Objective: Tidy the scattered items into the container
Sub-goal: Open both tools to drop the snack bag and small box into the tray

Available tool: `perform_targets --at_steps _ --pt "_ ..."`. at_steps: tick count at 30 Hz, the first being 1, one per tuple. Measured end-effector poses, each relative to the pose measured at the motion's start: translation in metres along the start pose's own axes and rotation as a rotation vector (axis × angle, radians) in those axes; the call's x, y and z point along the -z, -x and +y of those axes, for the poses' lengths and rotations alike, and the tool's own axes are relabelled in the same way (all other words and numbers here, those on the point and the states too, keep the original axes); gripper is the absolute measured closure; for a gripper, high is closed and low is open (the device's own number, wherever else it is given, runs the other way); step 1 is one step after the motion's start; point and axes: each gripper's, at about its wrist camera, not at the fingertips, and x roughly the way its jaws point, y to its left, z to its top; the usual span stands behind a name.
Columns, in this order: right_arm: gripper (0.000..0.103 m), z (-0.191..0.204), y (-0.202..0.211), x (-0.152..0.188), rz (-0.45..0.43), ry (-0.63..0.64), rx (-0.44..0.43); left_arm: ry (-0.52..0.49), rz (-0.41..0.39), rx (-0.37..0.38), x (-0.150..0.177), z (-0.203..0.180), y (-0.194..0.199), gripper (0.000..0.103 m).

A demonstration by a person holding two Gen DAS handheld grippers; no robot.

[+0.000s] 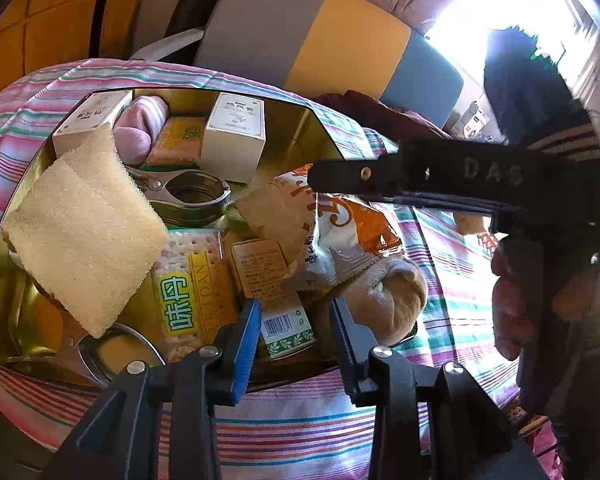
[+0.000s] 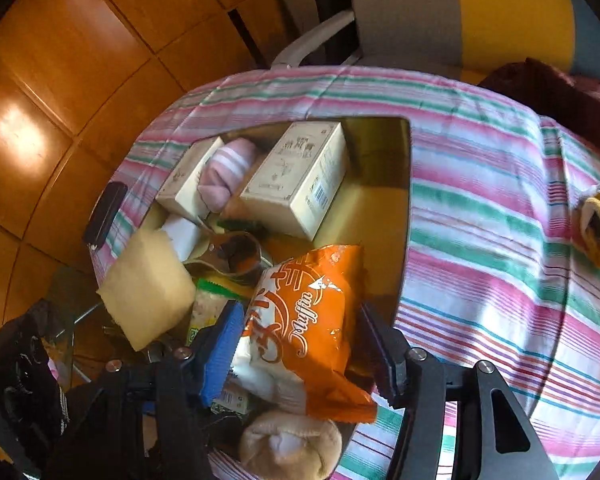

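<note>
From your left wrist view, much of the gold tin is buried: a yellow sponge tilts across the left of the frame and covers the tin's left wall and whatever lies under it. A metal ring at lower left is half hidden behind the sponge and your left hand-held gripper, whose jaws stand apart with nothing between them, over a small barcoded box. The cracker pack is cut off by the blue pad. At right, the dark body of the right hand-held gripper crosses the orange snack bag and blocks the bag's upper edge. A tan sock lies on the tin's near right rim. Two white boxes and a pink sock sit at the far end. The window at upper right is blown out.

From your right wrist view, the right hand-held gripper has its jaws spread wide either side of the orange snack bag; you cannot tell whether the pads touch it. The bag hides the centre of the tin. The sponge sits at left, the tan sock is cut off by the bottom edge. A yellow sock lies apart on the striped cloth over the table, at the right edge, blurred. A dark object rests on the cloth's left edge; what it is stays unclear.
</note>
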Motion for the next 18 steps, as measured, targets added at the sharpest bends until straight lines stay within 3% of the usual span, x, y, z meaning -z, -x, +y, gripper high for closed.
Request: perform_targets --at_steps 2,5,7,14,18 --pt "0.045 0.008 0.002 -0.002 -0.027 0.022 0.003 0.002 0.000 -0.003 0.000 0.000 0.001 0.068" --pt "0.054 0.023 -0.007 0.004 0.008 0.100 0.022 0.011 -0.008 -0.005 0.000 0.002 0.004 0.068" --pt "0.054 0.028 -0.008 0.009 0.002 0.132 0.035 0.011 -0.016 -0.008 -0.001 0.002 0.006 0.068" --pt "0.052 0.015 0.007 0.008 -0.028 0.051 -0.028 -0.009 -0.047 -0.027 -0.006 -0.003 0.014 0.065" --pt "0.043 0.003 0.032 0.010 -0.098 0.001 -0.049 -0.004 -0.060 -0.051 -0.008 0.000 0.018 0.065"
